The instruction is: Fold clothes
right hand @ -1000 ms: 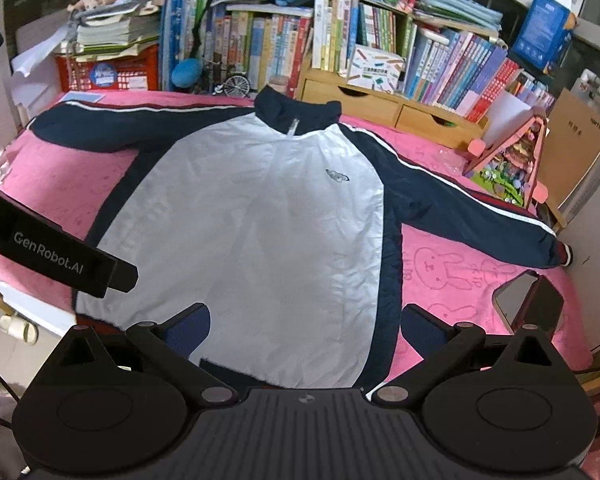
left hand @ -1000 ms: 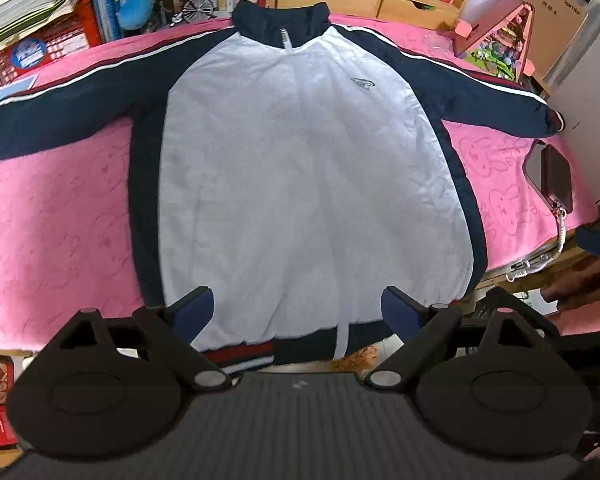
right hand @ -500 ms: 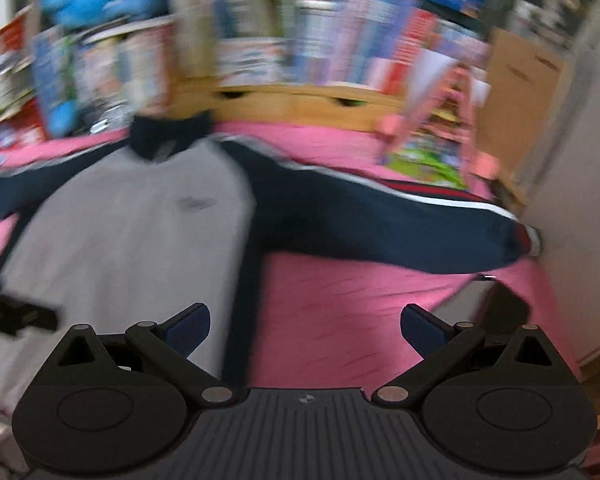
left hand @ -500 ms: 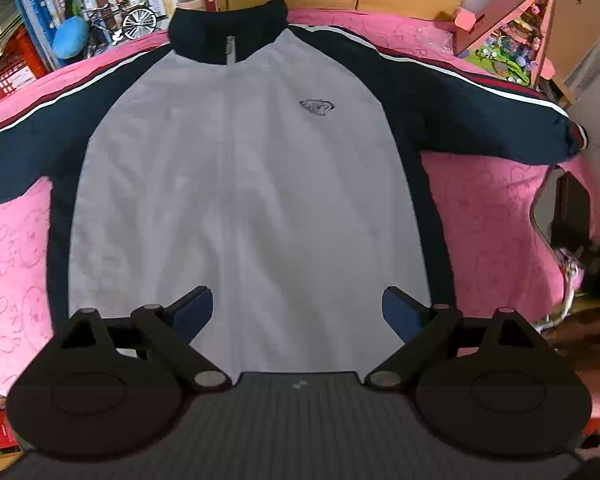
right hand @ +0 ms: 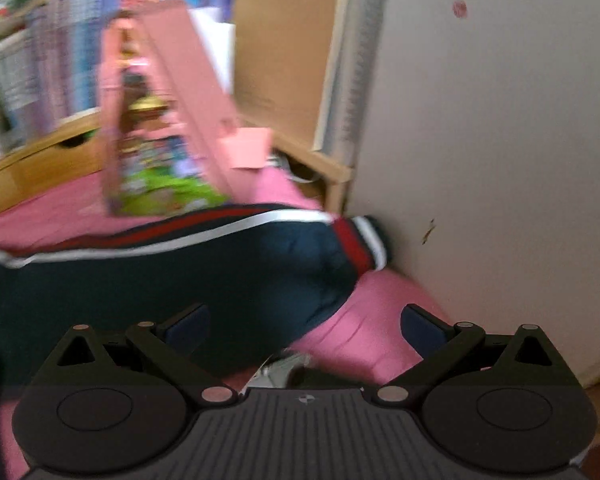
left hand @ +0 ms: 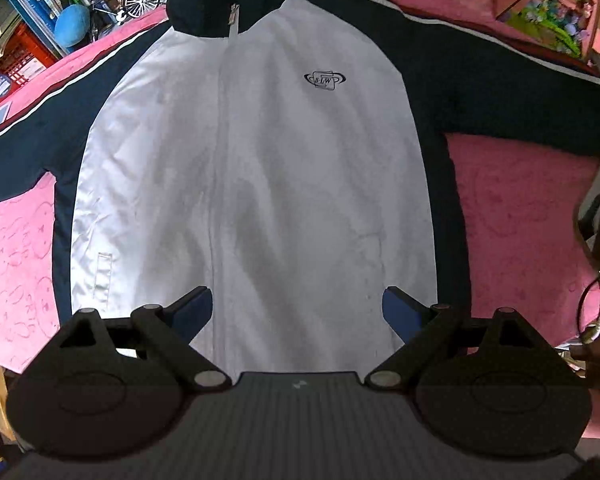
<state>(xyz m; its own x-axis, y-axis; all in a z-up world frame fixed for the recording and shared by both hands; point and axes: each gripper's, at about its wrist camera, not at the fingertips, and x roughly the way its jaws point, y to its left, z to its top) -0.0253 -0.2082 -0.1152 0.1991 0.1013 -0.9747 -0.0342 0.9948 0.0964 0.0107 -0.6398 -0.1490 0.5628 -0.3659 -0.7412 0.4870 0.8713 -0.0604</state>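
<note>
Left wrist whole jacket (left hand: 252,184), right wrist cuff (right hand: 360,244)

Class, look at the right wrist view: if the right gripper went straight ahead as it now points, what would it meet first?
Probably the navy sleeve near its striped cuff; the blur leaves depth uncertain.

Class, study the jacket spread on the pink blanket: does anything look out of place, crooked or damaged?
Nothing stands out. The jacket lies flat, front up and zipped, sleeves spread on the pink blanket. Its striped cuff ends near the wall. Both grippers, left and right, are open and empty.
</note>
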